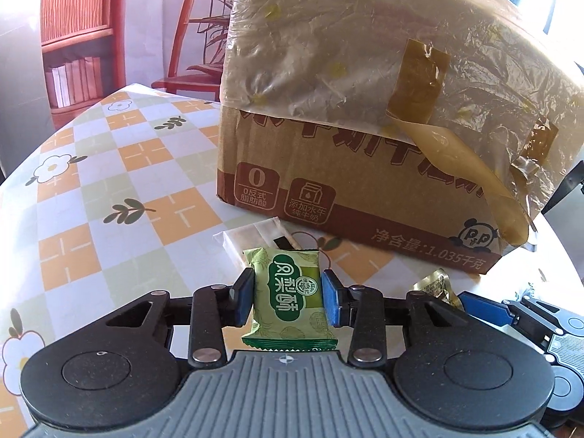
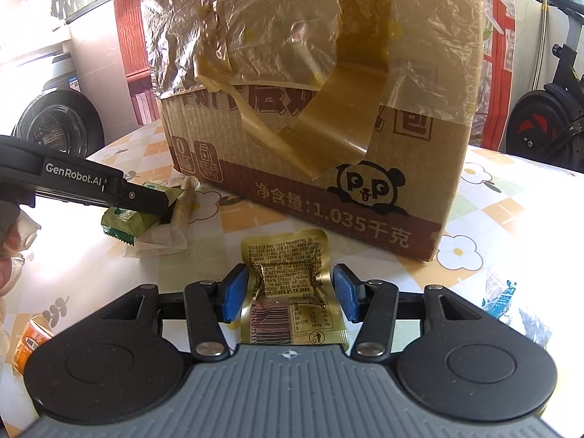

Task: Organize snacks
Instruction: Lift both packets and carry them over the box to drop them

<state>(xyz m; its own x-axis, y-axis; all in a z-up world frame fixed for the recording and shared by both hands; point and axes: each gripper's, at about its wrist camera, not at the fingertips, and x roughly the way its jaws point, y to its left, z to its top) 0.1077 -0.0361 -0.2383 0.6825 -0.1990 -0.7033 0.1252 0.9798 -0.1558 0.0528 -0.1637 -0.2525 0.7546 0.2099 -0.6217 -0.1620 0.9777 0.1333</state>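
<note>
Checkered flower tablecloth [image 1: 109, 168] is covering the table, red shelving behind. I'm counting one taped cardboard box [image 1: 365, 182], one green snack pack [image 1: 288, 303], one white wrapper [image 1: 252, 237], one gold packet [image 2: 292, 284]. My left gripper [image 1: 288, 301] is clamping the green pack just before the box; my right gripper [image 2: 290, 292] is pinching the gold packet. Only the right view is showing an orange packet [image 2: 31, 339], a blue wrapper [image 2: 500, 297] and a bike wheel [image 2: 544, 124].
</note>
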